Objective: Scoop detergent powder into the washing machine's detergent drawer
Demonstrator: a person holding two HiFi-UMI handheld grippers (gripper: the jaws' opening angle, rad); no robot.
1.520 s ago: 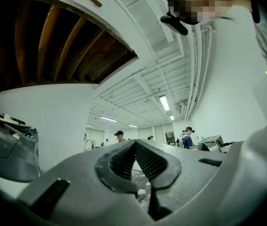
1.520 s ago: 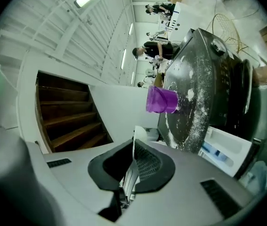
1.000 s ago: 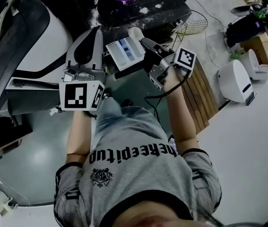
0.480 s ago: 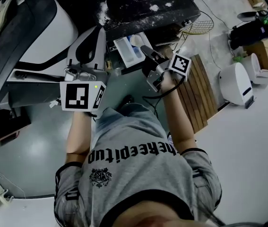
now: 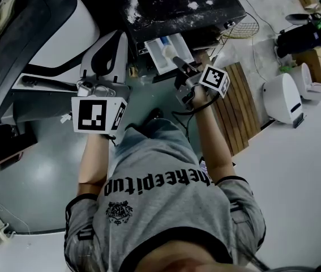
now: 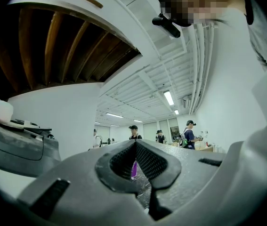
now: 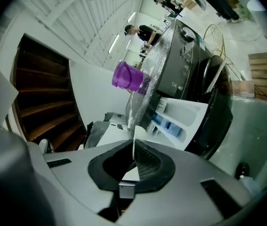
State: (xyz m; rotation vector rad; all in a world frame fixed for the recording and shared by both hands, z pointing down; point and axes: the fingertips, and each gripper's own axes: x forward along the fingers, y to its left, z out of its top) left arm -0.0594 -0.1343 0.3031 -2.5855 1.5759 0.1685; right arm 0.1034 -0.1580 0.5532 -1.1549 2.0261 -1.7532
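The right gripper [image 7: 133, 160] is clamped on the thin handle of a white scoop [image 7: 134, 145], whose bowl shows just past the jaws. Right of centre in that view, the detergent drawer [image 7: 186, 111] stands pulled out of the dark washing machine [image 7: 182, 65]; it is white, with blue inside. In the head view, at upper centre, the gripper's tip reaches the drawer. A purple cup [image 7: 127, 77] rests on the machine's top (which is dusted with spilled powder [image 5: 191, 5]). The left gripper [image 6: 135, 149], at the left of the head view, has its jaws closed together with nothing between them, apart from the drawer.
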